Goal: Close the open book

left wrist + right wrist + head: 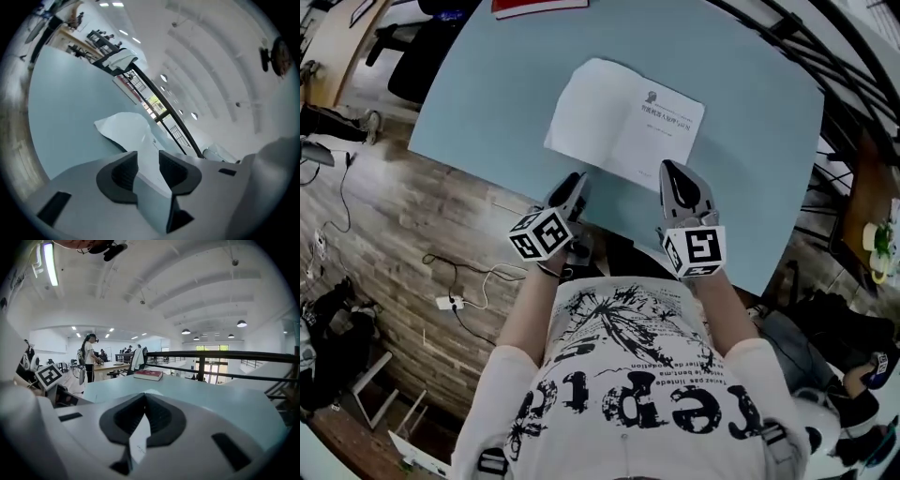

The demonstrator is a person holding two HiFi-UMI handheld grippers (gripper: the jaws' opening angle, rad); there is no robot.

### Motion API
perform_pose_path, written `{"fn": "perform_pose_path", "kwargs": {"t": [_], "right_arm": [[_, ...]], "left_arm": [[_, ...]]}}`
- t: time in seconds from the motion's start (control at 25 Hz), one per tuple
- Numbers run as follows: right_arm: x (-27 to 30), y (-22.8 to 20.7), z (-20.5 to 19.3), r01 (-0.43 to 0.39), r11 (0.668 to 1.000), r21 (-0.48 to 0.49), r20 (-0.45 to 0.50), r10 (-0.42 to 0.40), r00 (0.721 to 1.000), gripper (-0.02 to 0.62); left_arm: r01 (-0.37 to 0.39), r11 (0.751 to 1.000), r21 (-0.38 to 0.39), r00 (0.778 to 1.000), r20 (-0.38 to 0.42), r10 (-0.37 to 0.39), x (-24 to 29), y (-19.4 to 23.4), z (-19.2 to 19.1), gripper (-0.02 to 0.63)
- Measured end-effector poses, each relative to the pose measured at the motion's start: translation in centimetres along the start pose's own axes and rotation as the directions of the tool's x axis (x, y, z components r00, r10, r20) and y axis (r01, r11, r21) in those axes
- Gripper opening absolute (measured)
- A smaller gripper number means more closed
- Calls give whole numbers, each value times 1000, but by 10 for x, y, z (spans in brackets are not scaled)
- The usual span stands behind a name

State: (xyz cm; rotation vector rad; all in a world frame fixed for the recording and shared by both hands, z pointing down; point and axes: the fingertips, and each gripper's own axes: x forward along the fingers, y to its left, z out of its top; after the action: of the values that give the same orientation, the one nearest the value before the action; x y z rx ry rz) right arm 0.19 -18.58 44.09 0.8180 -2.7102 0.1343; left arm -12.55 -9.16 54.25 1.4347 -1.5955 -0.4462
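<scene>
An open book [623, 122] with white pages lies flat in the middle of the pale blue table [478, 94]. Its right page carries a small logo and print. My left gripper [578, 180] hovers at the book's near left edge with its jaws apart. In the left gripper view the book [124, 126] shows beyond the open gripper [147, 155], and nothing is between the pads. My right gripper [667, 169] sits at the book's near right edge. Its tips [144, 397] meet, and a sliver of white page [139, 439] shows through the gap below them.
A red closed book [539, 7] lies at the table's far edge, also visible as the red book [148, 374] in the right gripper view. A black railing [853, 84] runs along the right. A person [89, 357] stands at a distant desk. Cables lie on the wooden floor [455, 300].
</scene>
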Motion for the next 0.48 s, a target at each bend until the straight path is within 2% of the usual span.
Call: {"fn": "perform_pose_path", "kwargs": {"t": [0.12, 0.28, 0.4, 0.48], "right_arm": [[8, -6, -6, -33, 999, 3, -15, 33, 999, 11], [15, -12, -15, -50, 999, 14, -36, 50, 998, 11], [17, -17, -18, -53, 999, 11, -44, 53, 998, 11], [19, -19, -18, -50, 999, 10, -46, 50, 998, 11]], "left_arm": [[-12, 983, -183, 998, 54, 22, 10, 19, 4, 181], [7, 915, -404, 995, 98, 36, 24, 38, 7, 192], [36, 861, -508, 990, 134, 37, 34, 47, 9, 196], [45, 838, -544, 987, 154, 47, 39, 55, 14, 196]]}}
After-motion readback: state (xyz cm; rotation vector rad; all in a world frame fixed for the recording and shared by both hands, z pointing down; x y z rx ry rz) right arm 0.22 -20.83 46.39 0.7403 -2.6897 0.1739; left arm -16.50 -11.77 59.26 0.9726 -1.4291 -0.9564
